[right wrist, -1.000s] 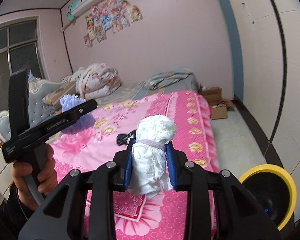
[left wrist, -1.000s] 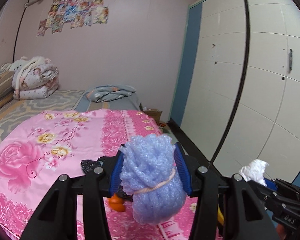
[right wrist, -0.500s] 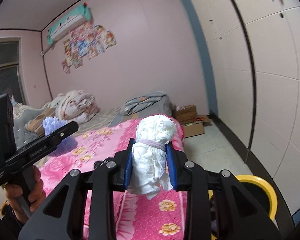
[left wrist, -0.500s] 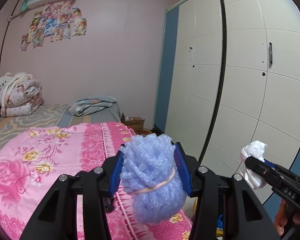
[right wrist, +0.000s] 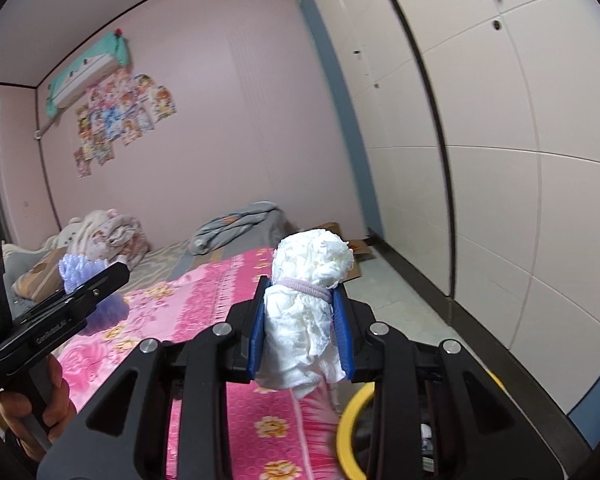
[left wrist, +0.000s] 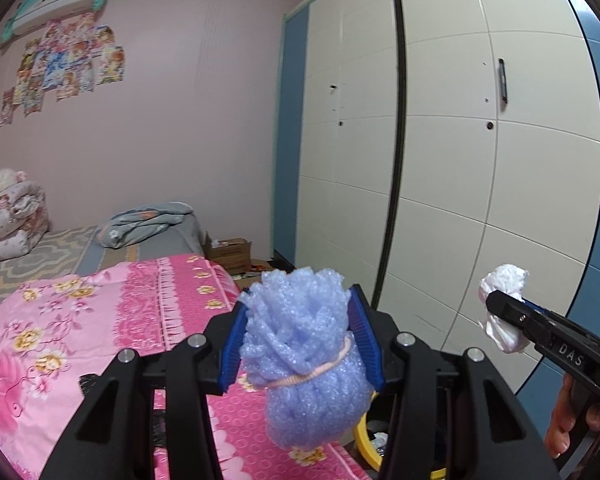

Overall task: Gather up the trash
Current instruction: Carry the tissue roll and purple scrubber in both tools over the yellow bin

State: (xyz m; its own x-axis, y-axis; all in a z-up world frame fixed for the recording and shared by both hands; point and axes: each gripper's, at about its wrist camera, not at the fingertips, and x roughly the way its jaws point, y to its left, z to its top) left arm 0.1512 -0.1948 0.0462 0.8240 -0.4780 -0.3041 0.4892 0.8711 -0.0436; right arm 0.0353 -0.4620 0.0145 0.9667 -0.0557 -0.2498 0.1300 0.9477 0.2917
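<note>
My left gripper (left wrist: 300, 340) is shut on a lilac foam wad (left wrist: 304, 360) tied with a rubber band, held in the air past the bed's foot. My right gripper (right wrist: 302, 330) is shut on a white crumpled paper wad (right wrist: 306, 304) with a band around it. Each gripper shows in the other view: the right one with the paper wad (left wrist: 504, 312) at the right, the left one with the foam wad (right wrist: 82, 276) at the left. A yellow-rimmed bin (right wrist: 350, 428) stands on the floor below, mostly hidden behind the grippers; its rim also shows in the left wrist view (left wrist: 364, 444).
A bed with a pink flowered cover (left wrist: 100, 320) lies at the left. White wardrobe doors (left wrist: 480, 160) fill the right. Cardboard boxes (left wrist: 230, 250) sit on the floor by the far wall. Folded bedding (right wrist: 104, 236) lies at the bed's head.
Both grippers have swung right, away from the bed toward the wardrobe, and risen a little. Each still holds its wad. The yellow bin now lies under them.
</note>
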